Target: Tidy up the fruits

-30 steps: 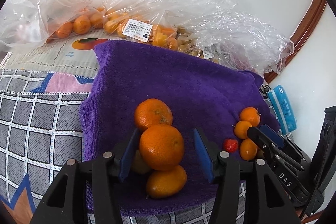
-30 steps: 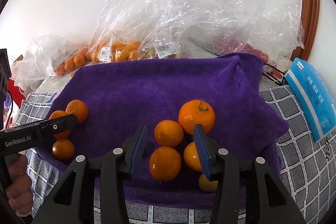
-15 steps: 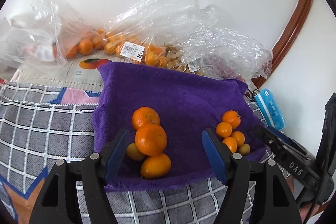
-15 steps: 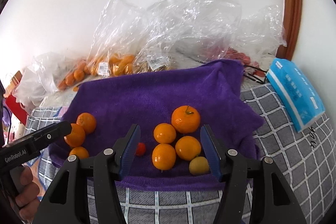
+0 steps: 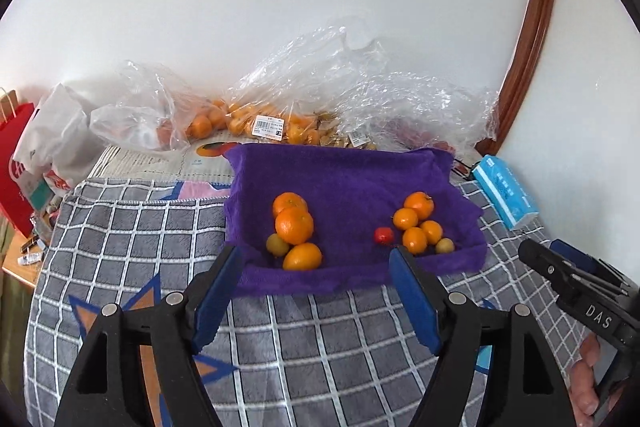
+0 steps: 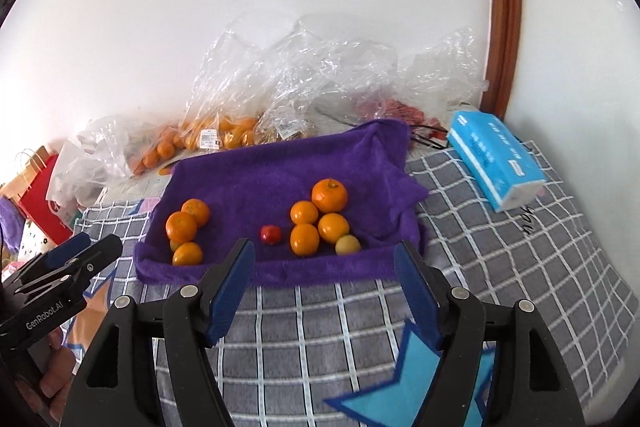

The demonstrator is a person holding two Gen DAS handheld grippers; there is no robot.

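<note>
Fruit, left cluster: three round orange mandarins (image 5: 294,225) and one small yellow-green fruit (image 5: 277,244) sit bunched together on the left part of the towel, touching one another; the frontmost orange one (image 5: 302,256) lies near the towel's front edge.
Fruit, right cluster: four smaller orange mandarins (image 6: 318,217) are packed close on the right part of the towel, the rearmost (image 6: 329,195) carrying a short stem; a small yellow-green fruit (image 6: 348,245) touches the group at its front right.
Lone fruit: a small red round fruit (image 6: 271,234) lies between the two clusters, just beside the right one and apart from the left one.
Towel: a fluffy purple towel (image 5: 340,175) is spread flat under all the loose fruit, its far right corner bunched up.
Left gripper (image 5: 316,291): black frame with blue pads, jaws spread wide and holding nothing, hovering over the blanket short of the towel's front edge.
Right gripper (image 6: 326,283): same build, jaws equally wide and holding nothing, also short of the towel's front edge.
Blanket: a grey blanket with a white grid and star patches (image 6: 500,267) lies under the towel.
Behind the towel: crumpled clear plastic bags (image 5: 360,99) rest against the white wall, several holding more orange fruit (image 5: 208,121).
Right side: a blue tissue pack (image 6: 494,159) lies on the blanket, well apart from the fruit.
Far left: a red paper bag (image 5: 14,155) stands beyond the blanket's edge.
</note>
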